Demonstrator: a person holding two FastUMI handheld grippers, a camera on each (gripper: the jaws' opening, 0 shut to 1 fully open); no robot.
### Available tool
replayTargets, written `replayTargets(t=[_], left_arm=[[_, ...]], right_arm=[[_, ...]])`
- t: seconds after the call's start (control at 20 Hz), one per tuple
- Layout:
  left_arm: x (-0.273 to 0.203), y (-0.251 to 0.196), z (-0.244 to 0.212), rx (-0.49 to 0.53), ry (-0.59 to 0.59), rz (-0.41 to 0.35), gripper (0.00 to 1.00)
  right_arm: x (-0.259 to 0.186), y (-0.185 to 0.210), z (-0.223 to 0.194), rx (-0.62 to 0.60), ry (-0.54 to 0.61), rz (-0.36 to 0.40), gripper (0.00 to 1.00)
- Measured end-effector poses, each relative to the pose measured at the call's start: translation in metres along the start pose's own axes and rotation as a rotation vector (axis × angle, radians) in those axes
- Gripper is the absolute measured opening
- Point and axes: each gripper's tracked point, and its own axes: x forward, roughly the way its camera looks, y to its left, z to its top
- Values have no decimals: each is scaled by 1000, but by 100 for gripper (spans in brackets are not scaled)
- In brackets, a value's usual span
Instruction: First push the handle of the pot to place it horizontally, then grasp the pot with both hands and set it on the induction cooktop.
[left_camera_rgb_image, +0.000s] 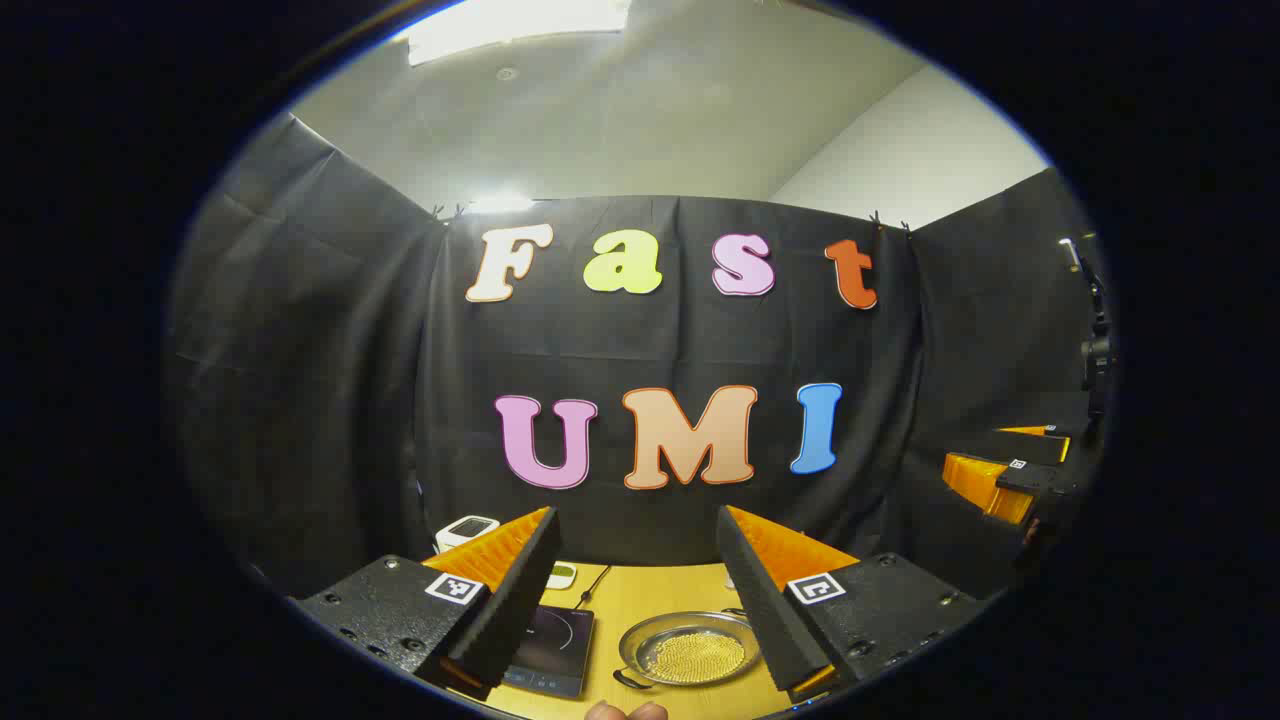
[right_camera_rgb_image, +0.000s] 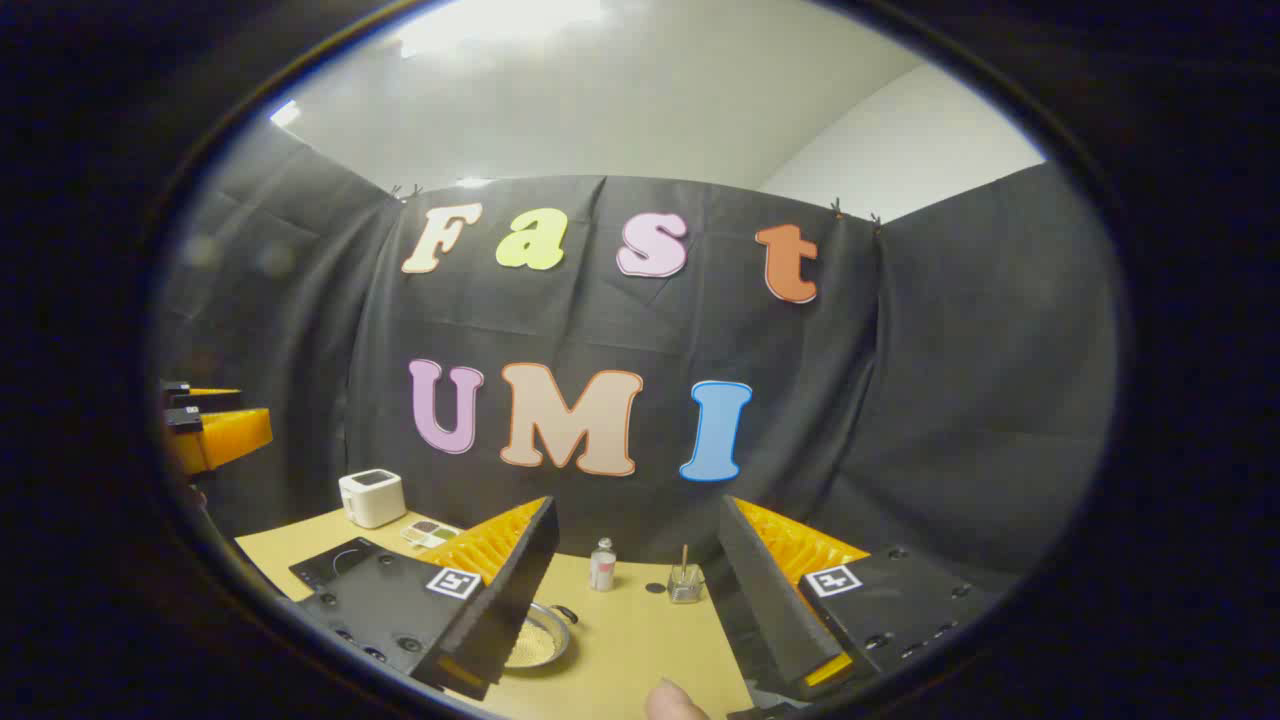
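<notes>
Both grippers gape above the pot (left_camera_rgb_image: 690, 650) beside the cooktop (left_camera_rgb_image: 555, 650).

A shallow, round metal pot (left_camera_rgb_image: 690, 650) sits flat and upright on a light wooden counter (left_camera_rgb_image: 640, 600). Its bright silver rim circles a bowl filled with a bed of tiny yellowish grains. A small dark loop handle (left_camera_rgb_image: 628, 681) juts from its near-left edge; in the right gripper view another dark handle (right_camera_rgb_image: 567, 612) shows on the far-right edge. Just to the pot's left, apart from it, lies a flat black induction cooktop (left_camera_rgb_image: 556, 648), square with a thin pale ring on its glass and a control strip along its near edge.
</notes>
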Motion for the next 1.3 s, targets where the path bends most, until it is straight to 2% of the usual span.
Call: replayTargets(t=[1.05, 1.1, 1.25, 1.3], left_arm=[[8, -6, -6, 33, 20, 26, 91], [7, -7, -7, 35, 20, 29, 91], [9, -11, -7, 42, 19, 39, 91], [9, -13, -9, 44, 23, 43, 95]], right_arm=[[14, -2, -13, 2, 18, 10, 99], [16, -6, -15, -3, 17, 7, 87], [21, -8, -18, -18, 14, 11, 72], [23, -13, -20, -25, 14, 7, 63]])
